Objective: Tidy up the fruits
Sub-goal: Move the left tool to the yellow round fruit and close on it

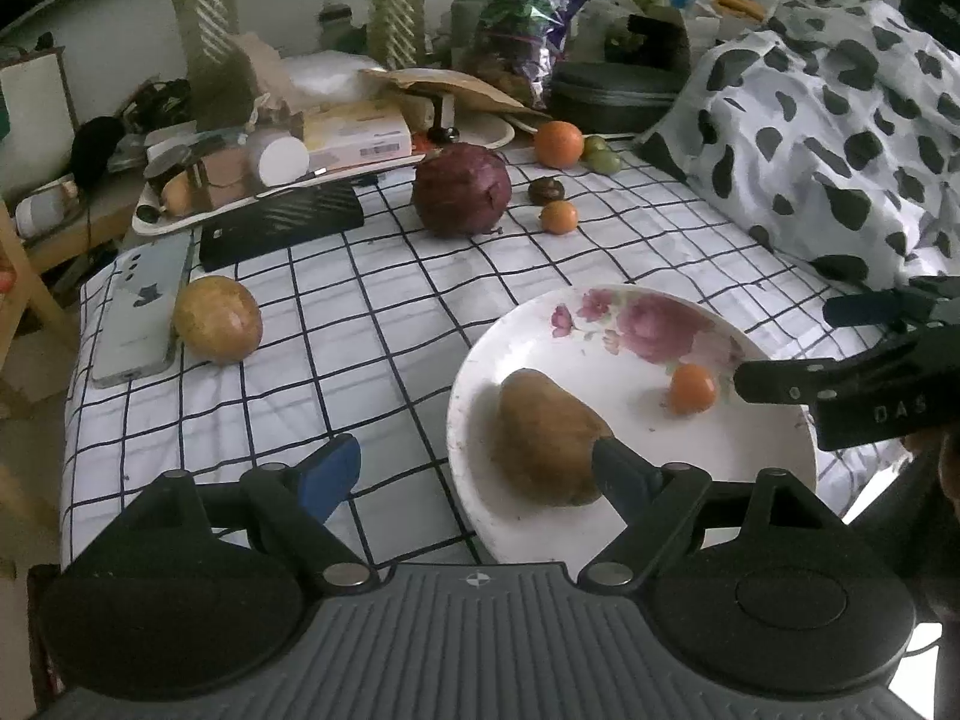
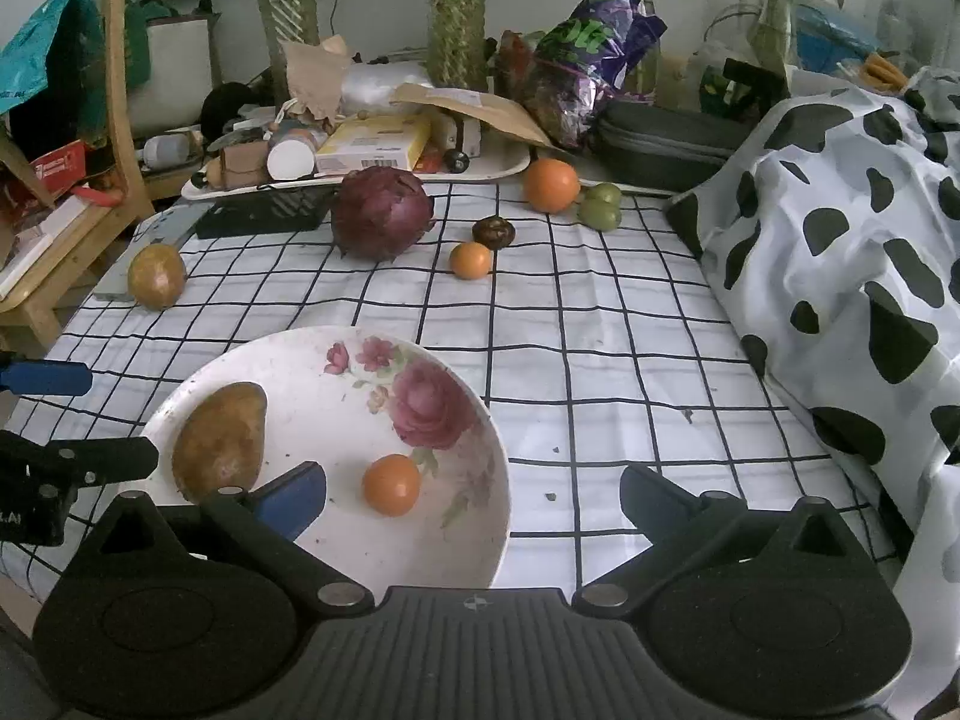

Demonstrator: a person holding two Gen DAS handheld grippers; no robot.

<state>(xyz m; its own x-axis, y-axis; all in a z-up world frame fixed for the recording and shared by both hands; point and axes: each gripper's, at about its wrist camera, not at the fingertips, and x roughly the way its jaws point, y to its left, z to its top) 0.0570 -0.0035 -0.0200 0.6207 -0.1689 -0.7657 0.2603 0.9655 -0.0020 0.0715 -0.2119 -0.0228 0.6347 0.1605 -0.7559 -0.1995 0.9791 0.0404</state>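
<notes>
**gridcloth_guy:** Since both sets of jaws are spread wide with nothing between them, what matters is which loose fruit sits nearest which gripper. The left gripper (image 1: 477, 471) hangs at the near-left rim of the white floral ceramic plate (image 1: 774, 480), its right finger overlapping the brown oblong pear-like fruit (image 1: 549, 447) already lying in the plate. I can't tell if it's actually touching.

**umi_lurker:** Agreed. The right gripper (image 2: 474, 495) straddles the plate's near-right edge, with the small smooth orange round fruit (image 2: 391, 485) in the plate just ahead of its left finger. So two pieces are in and the rest are still out on the checked black-and-white cloth (image 2: 600, 360) covering the desk.

**gridcloth_guy:** From the left side, the yellowish-brown round fruit (image 1: 218, 319) lies ahead and to the left, beside a pale flat phone (image 1: 141, 318). It's roughly spherical, so no long axis to line up with. Looks firm and matte.

**umi_lurker:** The right one is closer to the far cluster: another small orange fruit (image 2: 471, 260), a dark wrinkled round one (image 2: 493, 232), a bigger orange (image 2: 551, 185) and two green fruits (image 2: 602, 208). The big purple leafy cabbage-like ball (image 2: 382, 213) looks too wide for the jaws, I'd guess.
</notes>
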